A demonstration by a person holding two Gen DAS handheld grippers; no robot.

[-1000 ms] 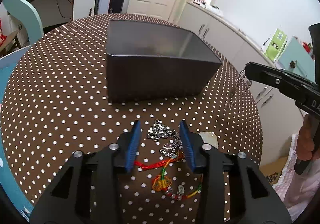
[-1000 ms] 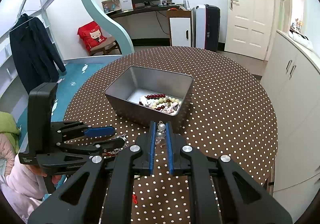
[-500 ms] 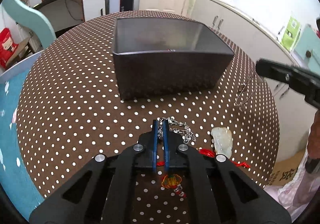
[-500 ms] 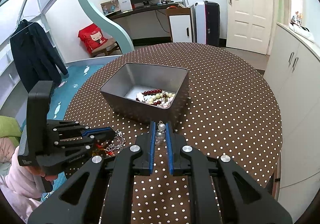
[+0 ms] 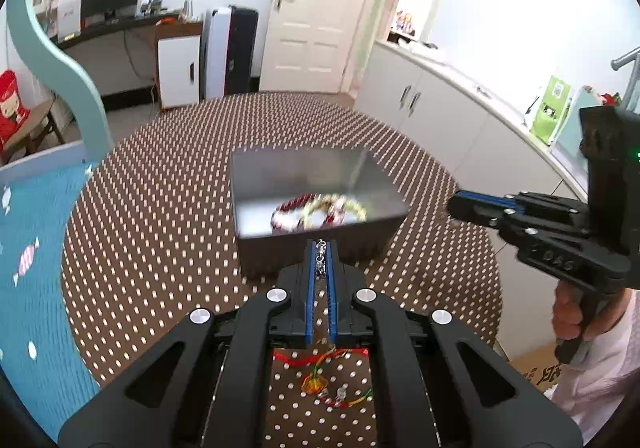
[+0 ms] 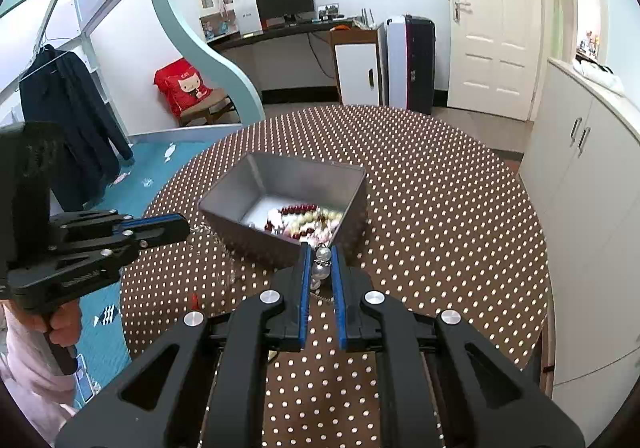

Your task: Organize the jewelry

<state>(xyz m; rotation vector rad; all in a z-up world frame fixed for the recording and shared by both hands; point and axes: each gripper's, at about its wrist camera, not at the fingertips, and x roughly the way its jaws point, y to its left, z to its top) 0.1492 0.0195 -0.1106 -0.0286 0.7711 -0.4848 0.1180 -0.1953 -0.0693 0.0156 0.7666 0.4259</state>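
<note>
you have both tongs pinching: left gripper on a silver link chain, right gripper on a pearl-bead strand; next, carry each toward 12 o'clock over the grey metal tin, then release.

Black left gripper, black right gripper, blue pads, silver screws, pale pink sleeves
</note>
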